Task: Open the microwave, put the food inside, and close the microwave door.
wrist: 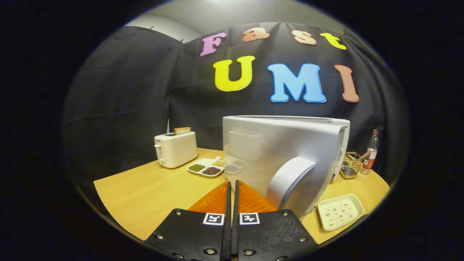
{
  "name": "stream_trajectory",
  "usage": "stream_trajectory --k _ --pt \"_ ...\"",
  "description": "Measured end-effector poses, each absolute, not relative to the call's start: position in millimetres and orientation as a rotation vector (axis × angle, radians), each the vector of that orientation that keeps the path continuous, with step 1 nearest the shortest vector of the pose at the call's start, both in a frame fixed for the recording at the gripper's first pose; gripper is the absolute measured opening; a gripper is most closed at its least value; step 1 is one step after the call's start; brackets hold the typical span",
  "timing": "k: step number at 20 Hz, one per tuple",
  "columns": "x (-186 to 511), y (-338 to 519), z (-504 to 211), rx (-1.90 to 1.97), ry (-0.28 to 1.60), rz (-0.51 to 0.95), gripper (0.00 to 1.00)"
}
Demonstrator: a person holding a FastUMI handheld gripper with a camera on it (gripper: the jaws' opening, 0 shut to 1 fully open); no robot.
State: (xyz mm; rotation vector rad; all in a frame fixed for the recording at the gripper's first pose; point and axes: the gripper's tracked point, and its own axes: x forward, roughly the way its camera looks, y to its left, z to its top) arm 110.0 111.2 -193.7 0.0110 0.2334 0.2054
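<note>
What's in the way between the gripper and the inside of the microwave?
The swung-open door stands just beyond the gripper, whose fingers are shut together. Its handle faces them. The microwave body sits behind the door.

Microwave door (pixel 286 159) blocks tongs (pixel 232 188); left tabletop (pixel 145 192) open.

The microwave (pixel 286 152) door looks glossy, mirror-smooth plastic or metal; the tabletop (pixel 145 195) shows pale matt wood grain; the toaster (pixel 176 149) is smooth white plastic; the basket (pixel 350 165) is wire metal.
</note>
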Motion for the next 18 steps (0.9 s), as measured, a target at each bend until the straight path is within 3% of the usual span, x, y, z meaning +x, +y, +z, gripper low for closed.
stream_trajectory --k 8,18 --pt "158.0 19.3 -201.1 0.016 0.247 0.030 0.01" --pt "225.5 -27.1 -203.0 -0.049 0.221 -0.091 0.01"
